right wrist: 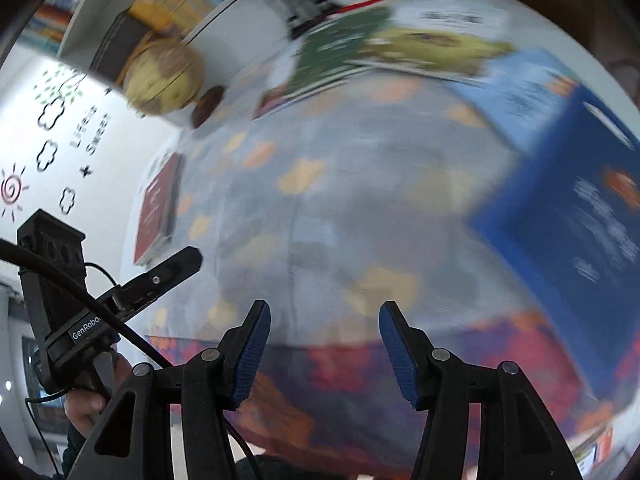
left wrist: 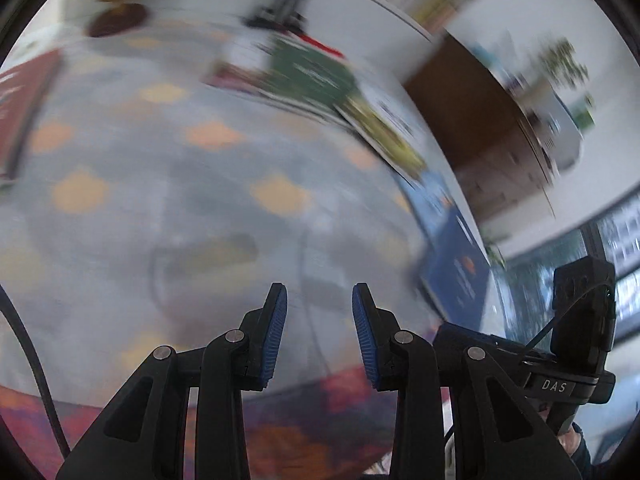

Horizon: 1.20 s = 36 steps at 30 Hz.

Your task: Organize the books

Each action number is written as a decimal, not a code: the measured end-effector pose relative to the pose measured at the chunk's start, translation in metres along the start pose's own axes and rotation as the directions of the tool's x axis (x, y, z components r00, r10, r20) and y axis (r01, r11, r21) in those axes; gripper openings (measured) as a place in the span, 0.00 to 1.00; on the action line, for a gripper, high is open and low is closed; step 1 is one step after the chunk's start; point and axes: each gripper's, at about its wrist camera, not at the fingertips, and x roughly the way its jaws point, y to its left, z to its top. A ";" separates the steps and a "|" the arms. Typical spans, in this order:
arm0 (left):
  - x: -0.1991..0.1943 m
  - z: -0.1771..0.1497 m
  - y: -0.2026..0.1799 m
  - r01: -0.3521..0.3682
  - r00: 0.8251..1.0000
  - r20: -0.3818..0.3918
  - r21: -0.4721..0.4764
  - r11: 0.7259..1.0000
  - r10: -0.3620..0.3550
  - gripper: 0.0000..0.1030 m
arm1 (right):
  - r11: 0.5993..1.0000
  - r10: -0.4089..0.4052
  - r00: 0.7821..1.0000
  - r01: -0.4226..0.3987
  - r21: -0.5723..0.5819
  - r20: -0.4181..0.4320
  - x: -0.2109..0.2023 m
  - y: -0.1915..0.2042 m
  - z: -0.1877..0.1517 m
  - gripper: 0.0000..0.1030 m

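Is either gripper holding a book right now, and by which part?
No. The left gripper and right gripper both stand open over the tablecloth with nothing between their pads.

**Desk surface: books round the edges, middle bare**

Desk [right wrist: 320, 220] covered by a grey-blue cloth with scattered orange patches; both views badly blurred. Dark blue book [right wrist: 568, 216] flat at the right edge, a lighter blue book [right wrist: 516, 92] just beyond it. Further along the far side, a yellow-green book [right wrist: 436, 50] and a green book [right wrist: 340, 54], overlapping; titles unreadable. Red-brown book [right wrist: 158, 208] flat near the left edge, well apart from the others. Yellowish globe [right wrist: 164, 76] at the far left corner, a small dark round object [right wrist: 208, 106] just beside it. Centre of the cloth carries nothing discernible.
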 end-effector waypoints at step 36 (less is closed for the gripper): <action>0.161 0.230 -0.045 0.060 0.995 -0.095 0.189 0.980 -0.043 0.52 | 0.938 -0.254 0.956 0.206 0.278 0.149 0.013 -0.111 0.192 0.53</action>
